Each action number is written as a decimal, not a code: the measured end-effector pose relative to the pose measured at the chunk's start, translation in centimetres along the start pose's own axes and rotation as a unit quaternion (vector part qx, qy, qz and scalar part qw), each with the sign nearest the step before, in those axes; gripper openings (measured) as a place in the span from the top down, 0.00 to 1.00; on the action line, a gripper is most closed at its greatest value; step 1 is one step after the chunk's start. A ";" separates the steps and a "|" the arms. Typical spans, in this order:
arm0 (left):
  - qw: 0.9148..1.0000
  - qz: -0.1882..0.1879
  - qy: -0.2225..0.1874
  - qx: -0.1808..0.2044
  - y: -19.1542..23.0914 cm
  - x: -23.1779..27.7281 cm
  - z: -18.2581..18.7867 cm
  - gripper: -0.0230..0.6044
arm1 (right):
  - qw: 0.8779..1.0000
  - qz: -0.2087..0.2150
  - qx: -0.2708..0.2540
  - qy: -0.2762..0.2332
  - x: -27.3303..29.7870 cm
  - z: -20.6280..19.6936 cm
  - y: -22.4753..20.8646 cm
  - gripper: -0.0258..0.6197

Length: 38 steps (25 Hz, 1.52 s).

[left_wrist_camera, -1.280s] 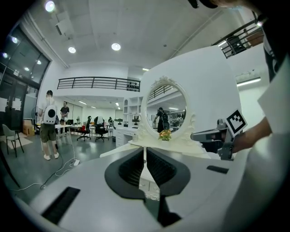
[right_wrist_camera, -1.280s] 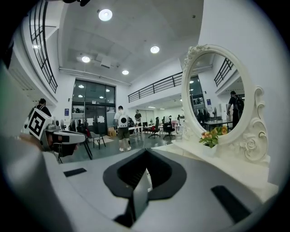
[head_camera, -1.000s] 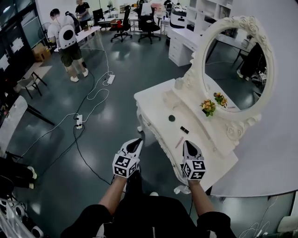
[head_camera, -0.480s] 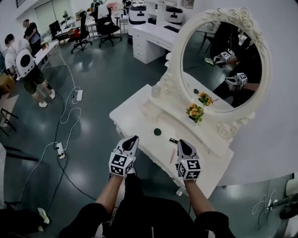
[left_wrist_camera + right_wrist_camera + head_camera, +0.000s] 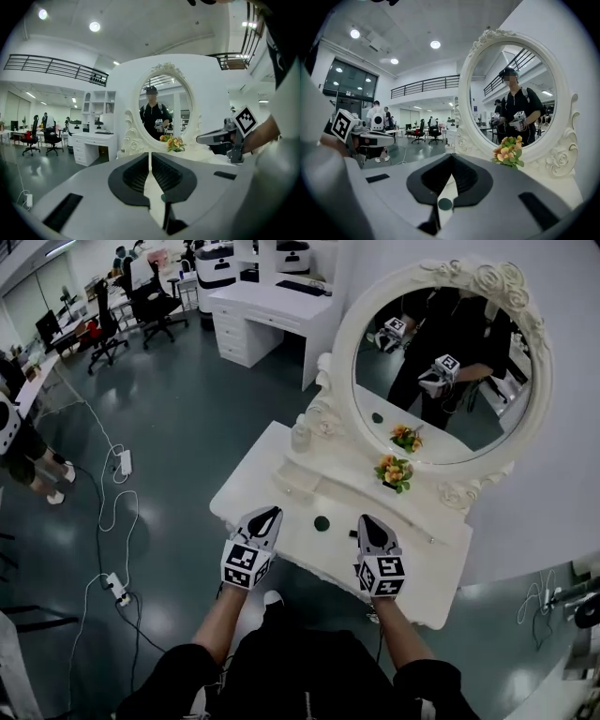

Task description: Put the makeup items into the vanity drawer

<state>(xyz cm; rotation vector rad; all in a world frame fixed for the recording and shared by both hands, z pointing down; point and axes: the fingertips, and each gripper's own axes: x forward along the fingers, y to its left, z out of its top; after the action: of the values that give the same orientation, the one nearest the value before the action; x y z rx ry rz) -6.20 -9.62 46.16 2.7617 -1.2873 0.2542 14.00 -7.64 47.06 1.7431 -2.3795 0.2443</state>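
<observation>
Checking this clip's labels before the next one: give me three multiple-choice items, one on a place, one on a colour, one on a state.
1. Where is the small round dark disc?
A. on the white vanity tabletop, between the left tongs and right tongs
B. on the floor
C. in an open drawer

2. What colour are the small flowers by the oval mirror?
A. blue
B. orange and yellow
C. purple

3. How are the right tongs?
A. wide open
B. shut on the disc
C. shut, empty

Answers: 1 A, the head view shows it there; 2 B, the petals show it; 3 C, the tips meet with nothing between them.
</observation>
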 end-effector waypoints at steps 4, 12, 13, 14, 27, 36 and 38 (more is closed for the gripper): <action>1.000 -0.030 0.001 0.007 2.0 1.3 0.1 0.91 | 1.000 -0.029 0.004 0.000 1.3 0.3 0.3 0.95; 0.998 -0.068 -0.002 0.007 3.1 4.5 0.0 0.91 | 0.998 -0.069 0.012 -0.002 2.8 0.1 -0.6 0.95; 0.997 -0.071 -0.001 0.006 3.1 5.0 -0.1 0.91 | 0.997 -0.071 0.013 -0.001 3.0 0.1 -0.7 0.95; 0.997 -0.073 -0.001 0.006 3.2 5.3 0.0 0.91 | 0.997 -0.073 0.013 -0.002 3.2 0.0 -0.9 0.95; 0.996 -0.085 0.005 0.017 4.5 9.7 0.7 0.91 | 0.997 -0.070 0.015 -0.010 7.7 0.8 -3.1 0.95; 0.996 -0.077 0.043 -0.006 4.7 10.4 -2.8 0.91 | 0.998 -0.042 0.020 0.046 10.3 -3.9 -2.9 0.95; 0.995 -0.078 0.055 -0.009 4.6 10.3 -3.7 0.91 | 0.997 -0.036 0.024 0.064 10.6 -5.5 -2.5 0.95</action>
<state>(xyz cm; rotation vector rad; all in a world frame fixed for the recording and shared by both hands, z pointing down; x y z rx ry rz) -3.63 -19.81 51.77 2.7710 -1.0378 0.3756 13.51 -16.86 55.04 1.7728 -2.2357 0.3942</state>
